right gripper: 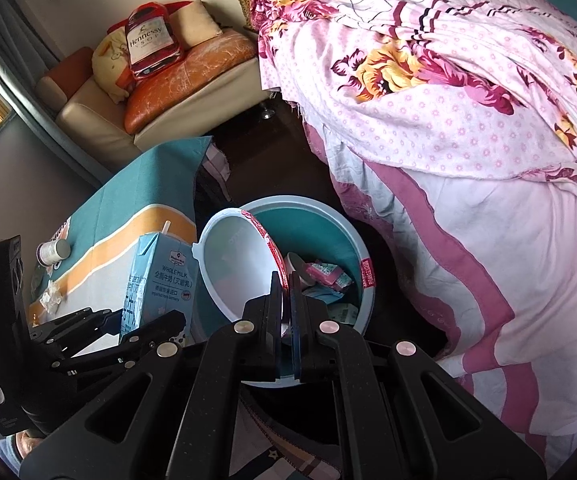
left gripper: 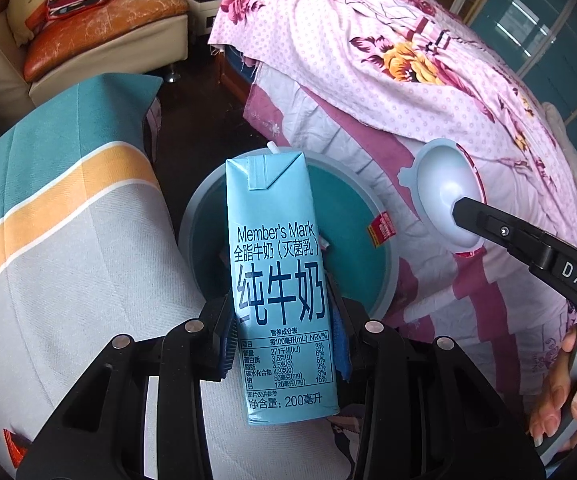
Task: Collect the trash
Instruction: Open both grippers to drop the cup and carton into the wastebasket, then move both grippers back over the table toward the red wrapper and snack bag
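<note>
Milk carton [left gripper: 280,280] upright in left tongs [left gripper: 284,344], straw end up

A light-blue milk carton [left gripper: 284,292], straw in its top, stands clamped in the left hand-held gripper [left gripper: 284,340], just before the open teal bin [right gripper: 362,264] holding wrappers.

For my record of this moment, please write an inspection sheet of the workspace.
Surface: striped cloth covers the side table.
Job's things: milk carton with straw, above the trash bin; bin lid lifted off; wrappers inside the bin.
Clutter: small bottle and crumpled tissue on the cloth.
Grippers: left gripper clamps the carton; right gripper clamps the lid's rim.
Cables: nothing seen.
Surroundings: floral bedding, sofa.
</note>
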`<state>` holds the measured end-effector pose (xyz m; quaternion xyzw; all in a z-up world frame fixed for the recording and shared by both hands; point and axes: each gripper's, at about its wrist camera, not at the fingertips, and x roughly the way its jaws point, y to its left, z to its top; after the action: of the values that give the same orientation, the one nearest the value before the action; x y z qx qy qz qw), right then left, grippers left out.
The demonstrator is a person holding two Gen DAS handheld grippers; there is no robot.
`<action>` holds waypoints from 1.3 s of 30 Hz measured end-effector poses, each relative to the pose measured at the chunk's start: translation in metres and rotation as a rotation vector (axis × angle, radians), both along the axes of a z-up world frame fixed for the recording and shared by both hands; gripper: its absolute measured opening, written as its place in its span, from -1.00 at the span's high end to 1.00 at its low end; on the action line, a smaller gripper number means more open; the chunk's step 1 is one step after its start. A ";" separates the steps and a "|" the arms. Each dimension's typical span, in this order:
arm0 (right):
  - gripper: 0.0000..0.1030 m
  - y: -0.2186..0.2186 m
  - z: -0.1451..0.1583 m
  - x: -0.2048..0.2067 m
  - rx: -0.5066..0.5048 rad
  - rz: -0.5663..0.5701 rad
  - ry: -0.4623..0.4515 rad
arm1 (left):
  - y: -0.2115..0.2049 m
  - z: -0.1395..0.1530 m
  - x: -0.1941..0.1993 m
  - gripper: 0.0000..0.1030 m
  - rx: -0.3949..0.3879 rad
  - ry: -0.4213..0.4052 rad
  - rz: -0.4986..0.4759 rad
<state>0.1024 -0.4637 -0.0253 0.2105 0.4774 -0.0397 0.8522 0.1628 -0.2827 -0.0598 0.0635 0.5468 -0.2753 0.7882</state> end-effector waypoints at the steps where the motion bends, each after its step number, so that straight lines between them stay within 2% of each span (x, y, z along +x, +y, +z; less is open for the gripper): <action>1: 0.92 0.000 -0.001 0.001 0.000 -0.001 0.003 | 0.000 -0.001 0.001 0.24 -0.001 0.003 -0.001; 3: 0.92 0.000 -0.003 0.004 0.000 -0.002 0.009 | -0.002 -0.002 0.003 0.15 0.000 0.001 -0.002; 5: 0.92 0.000 -0.004 0.005 -0.001 -0.003 0.014 | 0.000 -0.001 0.003 -0.27 0.003 -0.018 0.009; 8: 0.92 0.001 -0.005 0.008 -0.006 -0.002 0.020 | 0.004 0.001 0.004 -0.48 -0.002 -0.030 0.028; 11: 0.92 0.003 -0.006 0.011 -0.010 0.001 0.025 | 0.011 0.003 0.006 -0.58 -0.011 -0.030 0.049; 20: 0.92 0.013 -0.009 0.018 -0.020 0.020 0.042 | 0.037 0.008 0.008 -0.76 -0.022 -0.035 0.109; 34: 0.85 0.030 -0.026 0.036 -0.034 0.047 0.105 | 0.078 0.007 0.016 -0.78 -0.040 -0.014 0.187; 35: 0.83 0.032 -0.028 0.037 -0.032 0.048 0.111 | 0.080 0.007 0.016 -0.78 -0.041 -0.012 0.190; 36: 0.72 0.033 -0.029 0.037 -0.031 0.048 0.117 | 0.082 0.006 0.016 -0.78 -0.043 -0.009 0.193; 37: 0.59 0.034 -0.030 0.037 -0.028 0.049 0.120 | 0.083 0.005 0.016 -0.78 -0.044 -0.006 0.195; 38: 0.31 0.035 -0.030 0.036 -0.033 0.047 0.122 | 0.085 0.004 0.016 -0.78 -0.046 -0.003 0.196; 39: 0.21 0.036 -0.029 0.036 -0.044 0.045 0.120 | 0.086 0.004 0.016 -0.78 -0.047 -0.001 0.197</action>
<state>0.1380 -0.4279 -0.0544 0.1783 0.5311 -0.0436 0.8272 0.1784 -0.1966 -0.0563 -0.0090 0.5435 -0.2092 0.8129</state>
